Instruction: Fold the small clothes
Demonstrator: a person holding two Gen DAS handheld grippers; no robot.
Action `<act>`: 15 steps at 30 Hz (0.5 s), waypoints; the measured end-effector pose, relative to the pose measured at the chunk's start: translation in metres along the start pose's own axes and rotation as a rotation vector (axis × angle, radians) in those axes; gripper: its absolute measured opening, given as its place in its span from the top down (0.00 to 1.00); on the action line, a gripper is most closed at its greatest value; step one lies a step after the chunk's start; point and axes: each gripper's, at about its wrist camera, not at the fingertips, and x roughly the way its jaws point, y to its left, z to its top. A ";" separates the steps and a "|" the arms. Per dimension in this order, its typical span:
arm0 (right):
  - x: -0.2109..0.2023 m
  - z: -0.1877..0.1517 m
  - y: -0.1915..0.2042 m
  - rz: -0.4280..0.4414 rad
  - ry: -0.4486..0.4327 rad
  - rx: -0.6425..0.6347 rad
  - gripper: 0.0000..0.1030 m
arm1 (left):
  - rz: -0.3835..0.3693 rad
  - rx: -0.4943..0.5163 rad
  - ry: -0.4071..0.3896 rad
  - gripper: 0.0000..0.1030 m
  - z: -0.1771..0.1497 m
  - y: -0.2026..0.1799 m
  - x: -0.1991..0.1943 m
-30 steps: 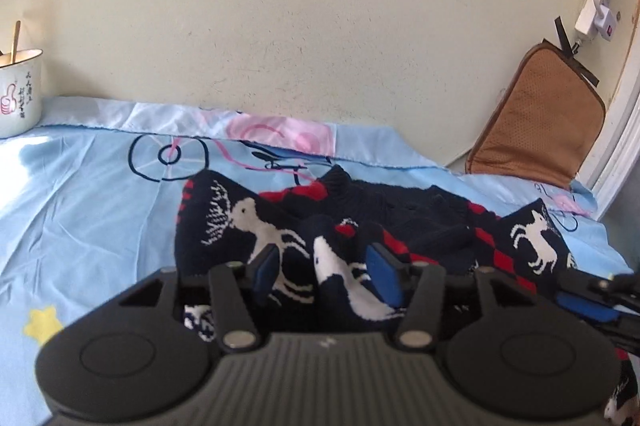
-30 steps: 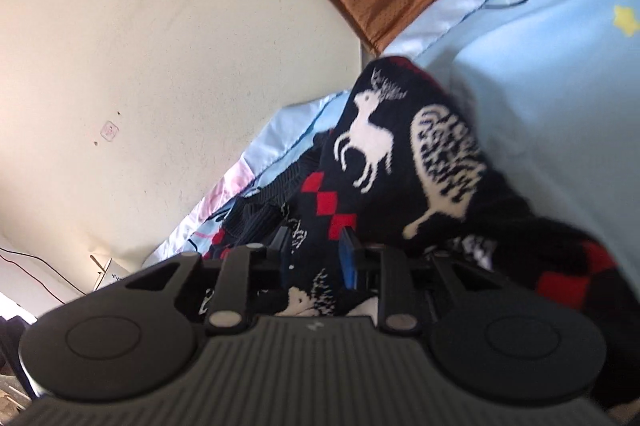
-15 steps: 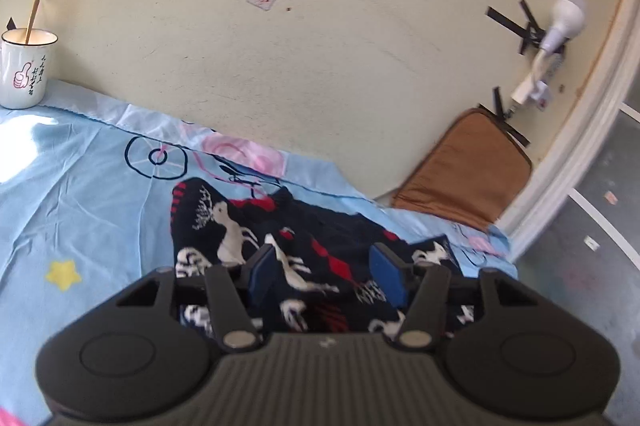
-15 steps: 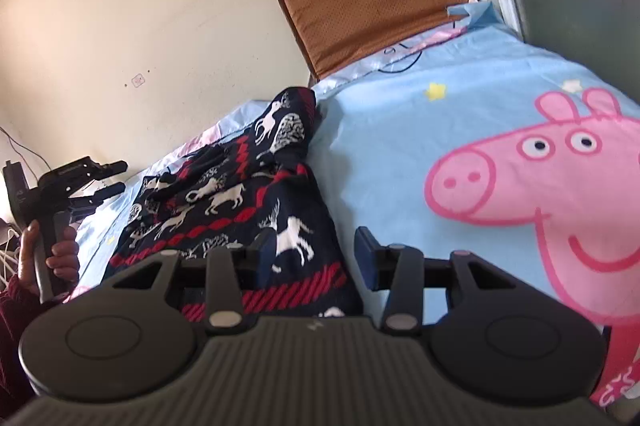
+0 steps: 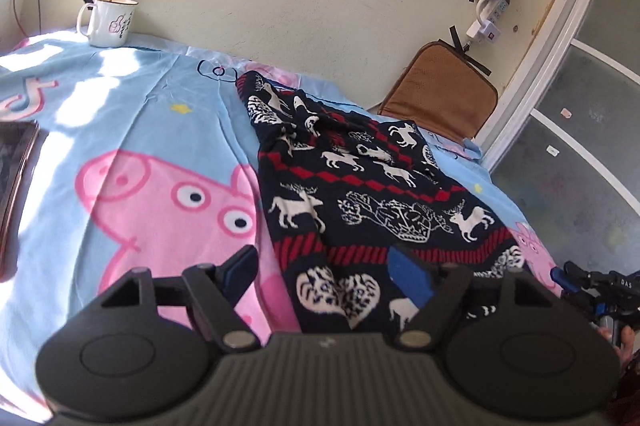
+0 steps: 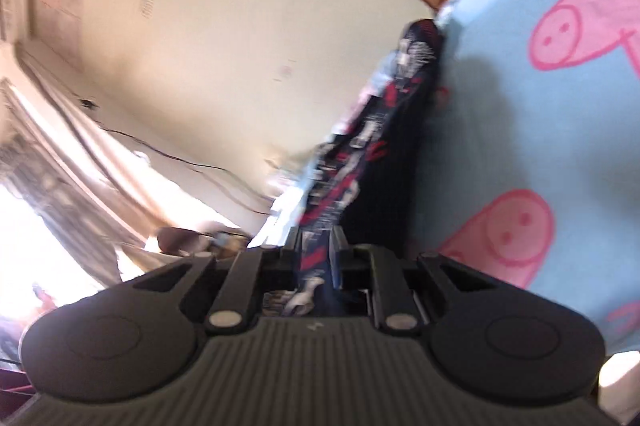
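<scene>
A dark navy knit garment (image 5: 372,194) with white reindeer and red bands lies spread on the blue cartoon-pig sheet (image 5: 120,130). My left gripper (image 5: 324,270) is open and hovers over the garment's near hem, holding nothing. My right gripper (image 6: 316,246) is shut on the garment's edge (image 6: 376,154); the fabric runs from between its fingers toward the wall. That view is tilted and blurred. The right gripper also shows at the lower right of the left wrist view (image 5: 560,276).
A white mug (image 5: 110,22) with a stick stands at the back left by the wall. A brown cushion (image 5: 440,94) leans against the wall at the back right. A dark flat object (image 5: 12,162) lies at the left edge. A door frame (image 5: 532,66) is on the right.
Both grippers drew back from the garment and opened. The left stays open above the near hem. The right has since shut on the garment's edge and rolled sideways.
</scene>
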 end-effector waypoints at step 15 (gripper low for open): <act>-0.003 -0.013 -0.024 -0.112 0.057 -0.054 0.55 | -0.052 -0.144 0.051 0.16 -0.059 -0.002 -0.009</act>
